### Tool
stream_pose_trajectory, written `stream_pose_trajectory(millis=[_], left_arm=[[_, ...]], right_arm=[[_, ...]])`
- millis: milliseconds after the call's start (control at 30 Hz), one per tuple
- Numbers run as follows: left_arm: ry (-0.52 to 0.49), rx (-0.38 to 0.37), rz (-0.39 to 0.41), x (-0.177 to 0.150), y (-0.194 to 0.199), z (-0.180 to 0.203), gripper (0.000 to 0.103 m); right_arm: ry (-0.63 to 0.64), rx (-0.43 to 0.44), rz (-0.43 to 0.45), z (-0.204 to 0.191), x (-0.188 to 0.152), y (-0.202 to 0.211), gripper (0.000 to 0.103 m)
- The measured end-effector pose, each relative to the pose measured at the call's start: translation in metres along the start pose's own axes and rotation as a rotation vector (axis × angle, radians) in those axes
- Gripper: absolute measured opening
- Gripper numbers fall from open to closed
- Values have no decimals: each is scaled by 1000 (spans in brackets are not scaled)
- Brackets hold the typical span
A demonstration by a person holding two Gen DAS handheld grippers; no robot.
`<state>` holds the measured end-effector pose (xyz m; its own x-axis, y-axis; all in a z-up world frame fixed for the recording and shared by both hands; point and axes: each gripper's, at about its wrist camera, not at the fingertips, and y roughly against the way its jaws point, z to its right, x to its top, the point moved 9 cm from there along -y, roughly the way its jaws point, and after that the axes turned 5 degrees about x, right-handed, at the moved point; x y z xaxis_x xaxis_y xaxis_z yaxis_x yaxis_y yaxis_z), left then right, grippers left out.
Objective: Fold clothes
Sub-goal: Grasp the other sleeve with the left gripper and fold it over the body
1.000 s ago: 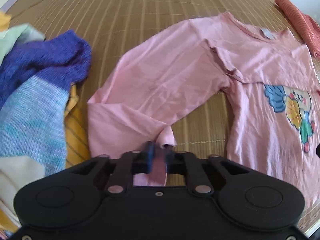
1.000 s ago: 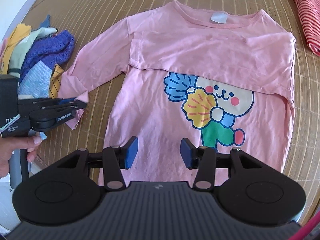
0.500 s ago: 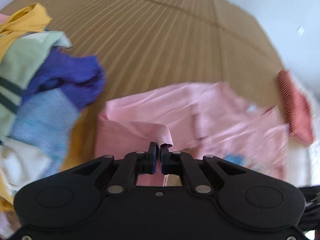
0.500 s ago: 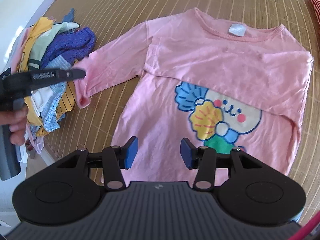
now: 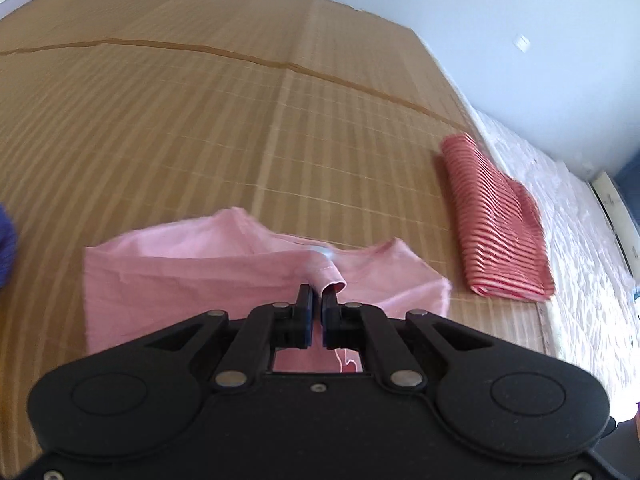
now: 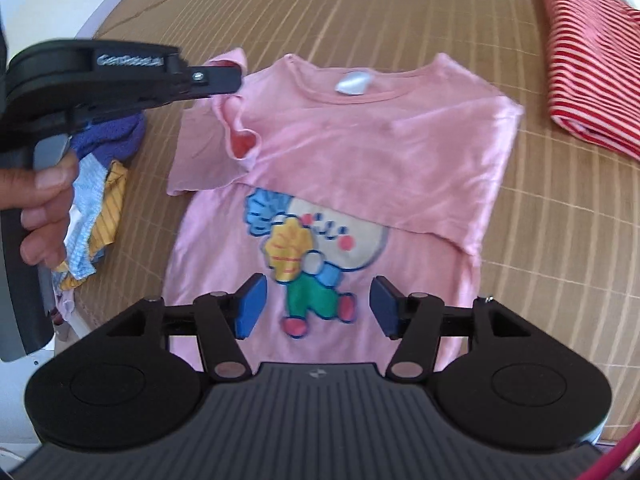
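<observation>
On the left edge of the woven mat (image 6: 360, 8), a pile of mixed clothes (image 6: 100, 184) lies under the left gripper (image 6: 236, 76), which a hand (image 6: 44, 196) holds and whose fingers (image 5: 306, 312) are pressed together on the cuff of the left sleeve (image 6: 236, 128), lifted over the chest of the pink shirt (image 6: 360, 152). The shirt lies flat in the middle of the mat with its cartoon print facing up, and the right gripper (image 6: 318, 308) hangs above its lower part; its fingers have just been opening and stand apart with nothing between them. Near the right edge of the mat lies a folded red striped garment (image 6: 592, 60), well apart from the shirt.
</observation>
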<state>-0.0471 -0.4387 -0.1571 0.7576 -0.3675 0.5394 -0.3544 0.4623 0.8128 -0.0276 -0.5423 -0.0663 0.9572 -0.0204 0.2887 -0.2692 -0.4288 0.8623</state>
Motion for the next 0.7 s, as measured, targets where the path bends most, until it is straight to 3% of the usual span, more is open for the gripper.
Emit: stream_pose_trajectory(millis=[300,700], left_arm=[[-139,-41,-60,-11,-33,66,5],[-251,-80,-117,-21,-63,121,5]], right_arm=[[-100,0,121,37,-8,17,63],[-176,-13,71,66,-34,7,66]])
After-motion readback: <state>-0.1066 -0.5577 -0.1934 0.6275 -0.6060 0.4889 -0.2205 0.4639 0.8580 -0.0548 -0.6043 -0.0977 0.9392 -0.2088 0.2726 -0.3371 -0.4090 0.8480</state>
